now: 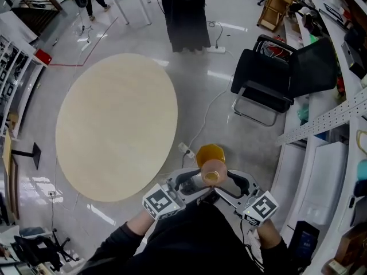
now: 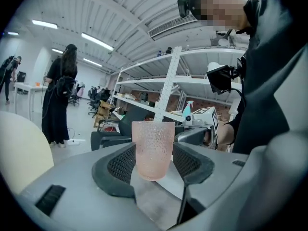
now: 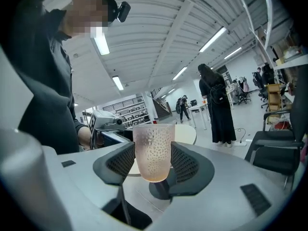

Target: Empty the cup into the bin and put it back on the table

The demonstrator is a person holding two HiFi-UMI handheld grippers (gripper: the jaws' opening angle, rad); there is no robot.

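Observation:
A pink dimpled cup is held upright close to my body, above an orange bin on the floor. My left gripper and right gripper face each other with the cup between them. In the left gripper view the cup sits between both pads of the left gripper, which touch it. The right gripper view shows the same: the cup touched on both sides by the right gripper. What the cup contains cannot be seen. The round cream table lies to the left.
A black chair stands to the right of the table. A person in black stands beyond it. A cable and power strip lie on the floor near the bin. White shelving runs along the right side.

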